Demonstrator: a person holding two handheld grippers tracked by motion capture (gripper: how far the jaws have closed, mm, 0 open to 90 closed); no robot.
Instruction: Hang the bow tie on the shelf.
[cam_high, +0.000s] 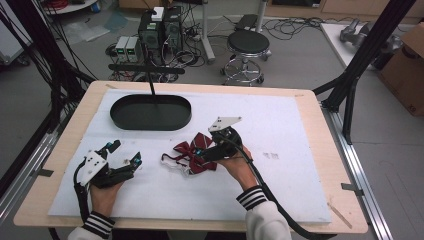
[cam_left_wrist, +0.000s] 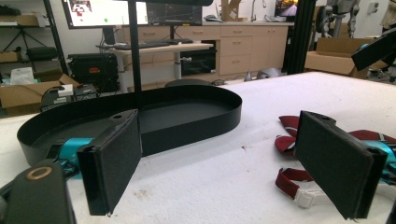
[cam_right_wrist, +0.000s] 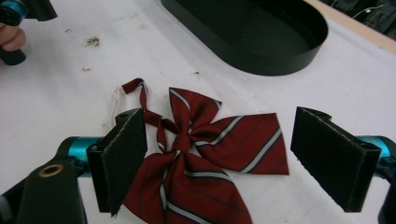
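A dark red striped bow tie (cam_high: 192, 156) lies on the white sheet (cam_high: 280, 190) that covers the tabletop (cam_high: 320, 150), near the middle and a little toward the near edge. Its thin strap with a white clasp trails off to the left. A black oval tray (cam_high: 150, 112) sits on the sheet farther back and left of the bow tie, well apart from it; a thin black pole rises at the tray's far side.

The right tool (cam_high: 209, 148) hangs just over the bow tie, its jaws spread wide. In the right gripper view (cam_right_wrist: 219, 161) the two black pads stand either side of the knot, the left pad over the strap end and the right pad past the edge of the right wing; whether either pad touches the cloth cannot be told.

The left tool (cam_high: 125, 154) rests low at the near left of the sheet, held in the left hand (cam_high: 105, 192), its jaws also wide apart and empty. In the left gripper view (cam_left_wrist: 233, 163) it points toward the tray, with the bow tie off to the right.
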